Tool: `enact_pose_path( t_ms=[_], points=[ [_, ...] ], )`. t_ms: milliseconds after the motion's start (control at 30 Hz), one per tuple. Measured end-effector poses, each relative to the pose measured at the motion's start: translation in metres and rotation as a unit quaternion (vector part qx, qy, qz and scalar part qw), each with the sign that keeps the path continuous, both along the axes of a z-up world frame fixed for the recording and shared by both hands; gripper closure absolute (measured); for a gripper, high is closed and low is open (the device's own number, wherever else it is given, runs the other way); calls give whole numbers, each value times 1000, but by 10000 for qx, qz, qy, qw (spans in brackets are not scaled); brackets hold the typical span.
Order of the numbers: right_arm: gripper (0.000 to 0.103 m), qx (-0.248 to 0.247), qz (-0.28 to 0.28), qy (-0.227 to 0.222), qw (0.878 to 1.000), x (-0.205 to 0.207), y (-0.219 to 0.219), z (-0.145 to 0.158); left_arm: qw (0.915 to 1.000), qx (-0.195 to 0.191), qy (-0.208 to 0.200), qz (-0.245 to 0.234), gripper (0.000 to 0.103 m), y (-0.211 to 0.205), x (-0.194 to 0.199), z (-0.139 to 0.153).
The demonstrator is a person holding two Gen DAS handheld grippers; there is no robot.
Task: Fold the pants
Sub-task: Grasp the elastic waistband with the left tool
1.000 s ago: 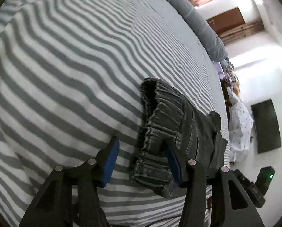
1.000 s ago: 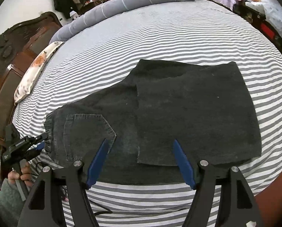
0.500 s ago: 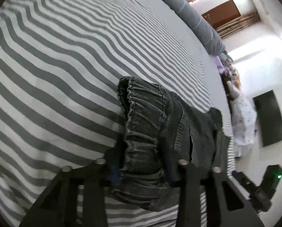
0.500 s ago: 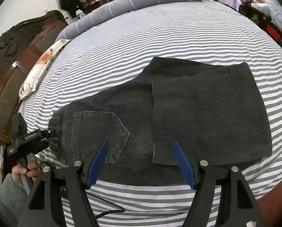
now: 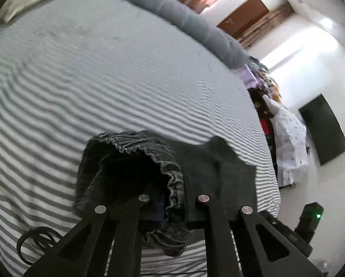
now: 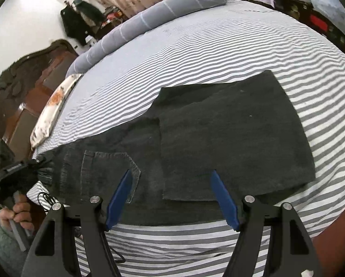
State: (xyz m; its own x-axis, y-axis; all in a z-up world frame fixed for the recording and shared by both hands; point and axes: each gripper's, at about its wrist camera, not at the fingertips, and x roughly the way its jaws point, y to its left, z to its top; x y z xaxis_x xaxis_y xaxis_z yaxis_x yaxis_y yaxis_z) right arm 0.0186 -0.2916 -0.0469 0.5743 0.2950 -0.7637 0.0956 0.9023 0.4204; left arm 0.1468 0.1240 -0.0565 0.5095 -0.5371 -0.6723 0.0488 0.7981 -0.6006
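Dark grey pants lie on the striped bed sheet, legs folded over on the right, back pocket up. My left gripper is closing, its jaws pinching the gathered elastic waistband and holding that end raised off the sheet. In the right wrist view that gripper grips the pants' left end, with a hand holding its handle. My right gripper hovers open over the near edge of the pants, nothing between its blue pads.
A long grey bolster runs along the far side of the bed. A patterned pillow lies by the dark wooden headboard. A black cable loops on the sheet at the near edge. Cluttered furniture stands beyond the bed's right side.
My left gripper went from open around the waistband to closed on it and rose, lifting that end of the pants. My right gripper shifted slightly and stayed open.
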Motion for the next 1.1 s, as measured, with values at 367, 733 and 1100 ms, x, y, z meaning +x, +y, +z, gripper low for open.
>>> enact_pose_path(
  t_ms=[367,733,1100],
  points=[
    [34,352,-436,-158,9983,-19,-57,-2,9989,309,-186,-297,93,-45,10,38],
    [34,157,-184,246,9994,-6,-29,-20,9967,298,751,112,91,61,16,-49],
    [34,-236,403,380,9982,26,42,-10,9963,199,829,-60,64,96,-6,-97]
  ],
)
